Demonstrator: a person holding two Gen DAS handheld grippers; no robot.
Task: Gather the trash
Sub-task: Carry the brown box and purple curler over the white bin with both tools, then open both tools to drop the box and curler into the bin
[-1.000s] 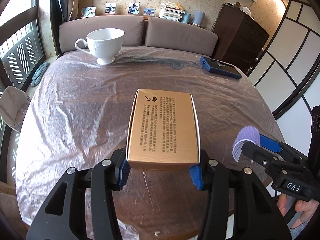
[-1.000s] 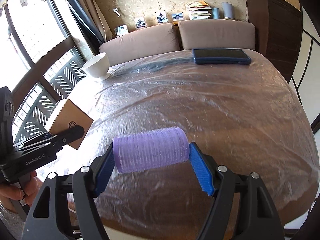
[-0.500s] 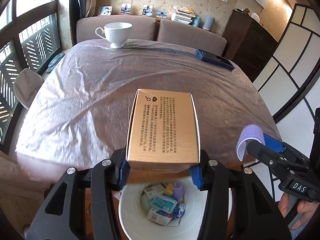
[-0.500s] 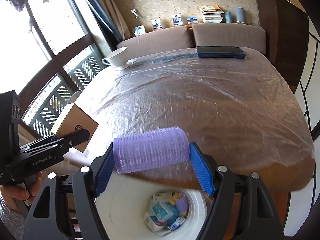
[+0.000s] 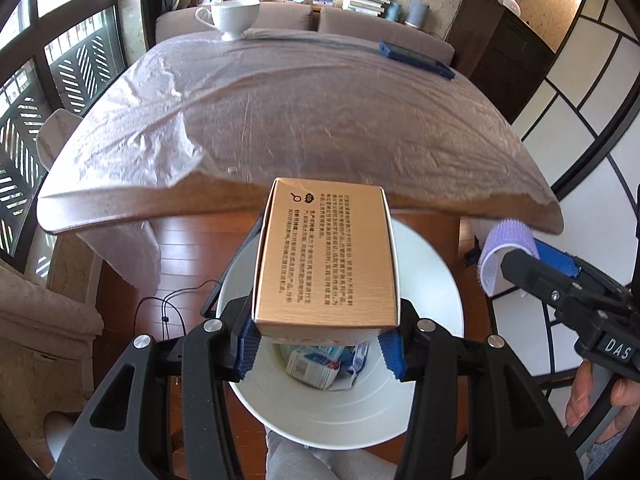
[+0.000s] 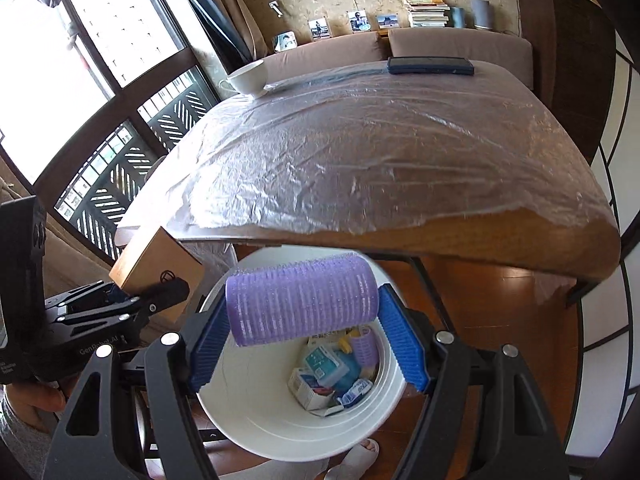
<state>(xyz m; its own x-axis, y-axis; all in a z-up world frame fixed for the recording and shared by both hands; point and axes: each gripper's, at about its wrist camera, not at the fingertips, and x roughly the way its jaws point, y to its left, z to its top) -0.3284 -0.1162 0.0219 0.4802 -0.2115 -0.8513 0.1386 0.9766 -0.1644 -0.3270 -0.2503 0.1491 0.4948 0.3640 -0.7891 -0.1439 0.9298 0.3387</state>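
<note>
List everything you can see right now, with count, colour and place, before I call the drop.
Rectangular cardboard box: 1, tan-gold, clamped in left tongs above the bin.
Ridged plastic hair roller: 1, purple, clamped in right tongs above the bin.
Round plastic bin: 1, white, on the floor by the table's near edge.
Discarded cartons and packets: several, mostly white and blue, plus a second purple roller, in the bin.
Plastic-covered wooden table: 1, brown.
Footed porcelain teacup: 1, white, table's far edge.
Flat phone: 1, dark blue, table's far edge.
Left tongs: black, blue pads.
Right tongs: black, blue pads.
</note>
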